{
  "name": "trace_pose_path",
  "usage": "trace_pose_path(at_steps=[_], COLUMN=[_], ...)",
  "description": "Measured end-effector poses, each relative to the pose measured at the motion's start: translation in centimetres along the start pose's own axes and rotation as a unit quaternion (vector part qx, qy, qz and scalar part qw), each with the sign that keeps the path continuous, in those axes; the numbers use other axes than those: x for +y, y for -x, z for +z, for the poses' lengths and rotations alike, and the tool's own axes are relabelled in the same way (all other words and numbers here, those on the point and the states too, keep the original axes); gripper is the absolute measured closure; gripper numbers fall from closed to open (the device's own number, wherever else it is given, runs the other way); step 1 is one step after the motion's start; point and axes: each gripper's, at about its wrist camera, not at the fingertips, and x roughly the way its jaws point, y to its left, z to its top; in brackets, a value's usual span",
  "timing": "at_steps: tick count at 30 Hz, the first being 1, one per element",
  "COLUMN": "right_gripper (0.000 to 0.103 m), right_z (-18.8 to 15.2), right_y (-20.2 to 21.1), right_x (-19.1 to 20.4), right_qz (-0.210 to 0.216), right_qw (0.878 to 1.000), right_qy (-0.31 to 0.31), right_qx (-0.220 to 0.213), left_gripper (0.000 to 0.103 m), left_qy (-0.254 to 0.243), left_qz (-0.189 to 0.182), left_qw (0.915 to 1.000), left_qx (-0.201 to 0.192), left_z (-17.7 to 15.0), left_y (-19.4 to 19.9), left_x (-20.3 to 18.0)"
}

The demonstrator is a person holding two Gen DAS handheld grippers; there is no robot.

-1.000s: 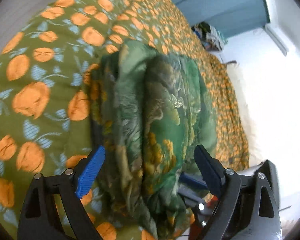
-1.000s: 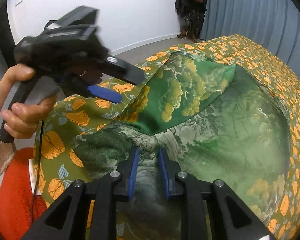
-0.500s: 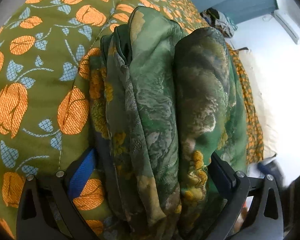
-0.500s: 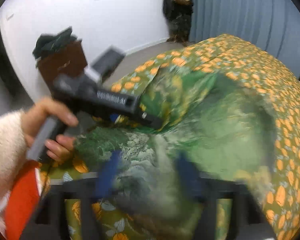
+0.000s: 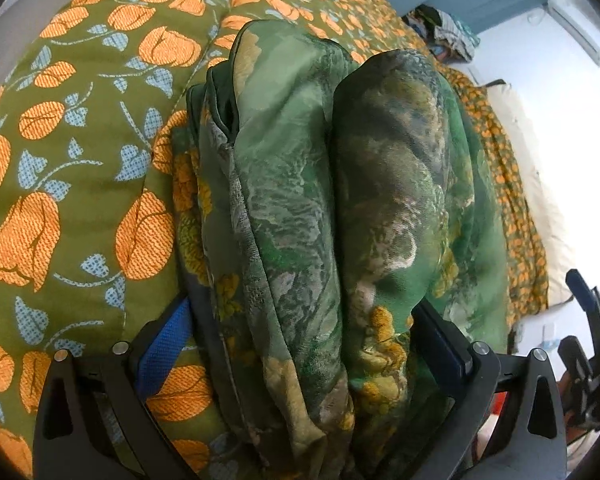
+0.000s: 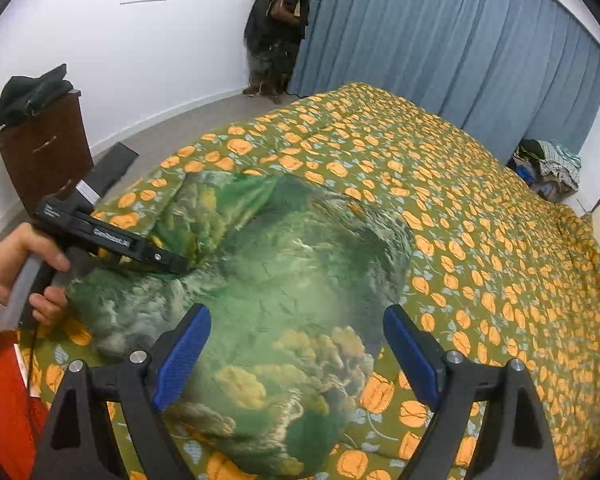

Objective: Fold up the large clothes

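The left gripper [image 5: 300, 344], spread wide, straddles the near end of the folded green cloth [image 5: 332, 184], whose length runs straight ahead; the right gripper [image 6: 296, 350] hangs spread above it, empty.

The left gripper [image 5: 300, 344] points steeply down at the folded green garment [image 5: 340, 208], its jaws spread as wide as they go, with the thick folded edge of the garment lying between the blue pads. From the right wrist view, a hand [image 6: 24, 276] in a pale fuzzy sleeve grips the left tool's handle at the garment's left edge. The right gripper [image 6: 300, 354] hangs above the garment's near side, tilted downward, jaws wide apart with nothing pressed between its pads.
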Motion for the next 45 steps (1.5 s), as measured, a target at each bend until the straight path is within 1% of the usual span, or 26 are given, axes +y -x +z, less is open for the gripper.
trace_pose_path(at_steps=[2, 4, 5, 7, 8, 11, 12, 14, 15, 17, 19, 20, 21, 23, 25, 27, 29, 30, 32, 36, 39, 40, 41, 43, 44, 45], right_gripper=[0.013, 0.013, 0.013, 0.013, 0.013, 0.013, 0.013, 0.013, 0.013, 0.013, 0.013, 0.013, 0.013, 0.013, 0.013, 0.013, 0.013, 0.013, 0.013, 0.013, 0.012, 0.009, 0.008, 0.002, 0.002, 0.001], right_z=[-0.2, -0.4, -0.6, -1.1, -1.6, -2.9, -3.4, -4.2, -4.9, -6.4, -7.8, -8.7, -9.1, -10.4, -11.4, -12.2, -12.5, -12.5, -12.2, -11.0, -10.3, -10.1, -10.1, -9.9, -9.7, -9.5], right_y=[-0.3, -0.4, -0.6, -1.1, -1.3, -2.1, -2.3, -2.3, -2.1, -1.6, -1.8, -2.5, -3.2, -4.9, -6.4, -7.6, -9.1, -9.9, -11.7, -14.7, -16.4, -17.0, -17.4, -18.5, -19.0, -19.3], right_x=[-0.4, -1.2, -2.2, -4.4, -5.6, -8.2, -9.0, -10.4, -11.5, -13.9, -15.8, -16.9, -17.4, -18.6, -19.0, -18.9, -18.8, -18.6, -18.1, -15.9, -14.1, -13.9, -13.8, -13.4, -13.0, -12.7], right_qz=[-0.001, 0.012, 0.037, 0.070, 0.074, 0.057, 0.067, 0.094, 0.117, 0.168, 0.207, 0.226, 0.234, 0.258, 0.284, 0.313, 0.350, 0.358, 0.376, 0.398, 0.409, 0.410, 0.416, 0.425, 0.428, 0.425], right_qw=[1.000, 1.000, 0.998, 0.993, 0.990, 0.984, 0.981, 0.974, 0.967, 0.948, 0.929, 0.920, 0.915, 0.902, 0.889, 0.872, 0.849, 0.843, 0.833, 0.830, 0.834, 0.834, 0.829, 0.823, 0.821, 0.823], right_qy=[-0.004, -0.019, -0.044, -0.093, -0.117, -0.164, -0.177, -0.204, -0.223, -0.269, -0.304, -0.320, -0.327, -0.346, -0.359, -0.374, -0.395, -0.400, -0.402, -0.385, -0.360, -0.358, -0.362, -0.363, -0.363, -0.361], right_qx=[0.005, 0.009, 0.013, 0.021, 0.024, 0.049, 0.052, 0.041, 0.028, -0.015, -0.036, -0.034, -0.027, -0.001, 0.029, 0.036, 0.037, 0.042, 0.046, 0.071, 0.087, 0.088, 0.090, 0.099, 0.103, 0.107], left_gripper=[0.000, 0.000, 0.000, 0.000, 0.000, 0.000, 0.000, 0.000, 0.000, 0.000, 0.000, 0.000, 0.000, 0.000, 0.000, 0.000, 0.000, 0.000, 0.000, 0.000, 0.000, 0.000, 0.000, 0.000, 0.000, 0.000], left_qy=[0.001, 0.001, 0.003, 0.005, 0.006, 0.009, 0.010, 0.013, 0.014, 0.012, 0.008, 0.005, 0.000, -0.014, -0.019, -0.007, 0.017, 0.027, 0.031, 0.029, 0.019, 0.018, 0.017, 0.016, 0.011, 0.006], left_qz=[0.000, -0.001, -0.002, -0.004, -0.005, -0.009, -0.011, -0.015, -0.016, -0.013, -0.007, -0.005, -0.003, 0.006, 0.002, -0.018, -0.051, -0.065, -0.076, -0.089, -0.094, -0.099, -0.106, -0.108, -0.104, -0.097], left_qw=[1.0000, 1.0000, 1.0000, 1.0000, 1.0000, 0.9999, 0.9999, 0.9998, 0.9998, 0.9998, 0.9999, 1.0000, 1.0000, 0.9999, 0.9998, 0.9998, 0.9985, 0.9975, 0.9966, 0.9955, 0.9951, 0.9946, 0.9938, 0.9937, 0.9943, 0.9950], left_qx=[0.000, -0.001, -0.001, -0.001, -0.001, -0.001, 0.000, 0.003, 0.005, 0.005, 0.003, 0.002, -0.001, -0.006, -0.009, -0.004, 0.006, 0.010, 0.011, 0.013, 0.023, 0.027, 0.029, 0.026, 0.023, 0.023], left_z=[0.0, 0.0, 0.0, 0.0, -0.1, -0.4, -0.4, -0.3, -0.3, -0.2, -0.2, -0.2, -0.2, -0.2, -0.2, -0.1, 0.0, 0.0, 0.1, 0.6, 1.3, 1.5, 1.6, 1.6, 1.6, 1.6], left_y=[-0.2, 0.1, 0.1, 0.0, -0.1, -0.1, -0.2, -0.2, -0.3, -0.2, 0.1, 0.3, 0.6, 1.0, 1.0, 0.7, 0.0, -0.3, -0.6, -1.5, -2.3, -2.4, -2.5, -2.7, -2.8, -2.9], left_x=[-0.3, 0.0, 0.0, 0.1, 0.1, 0.9, 1.0, 1.3, 1.5, 1.5, 1.3, 1.1, 0.8, 0.3, 0.3, 1.0, 2.0, 2.3, 2.6, 2.5, 2.4, 2.7, 2.9, 2.9, 2.8, 2.8])
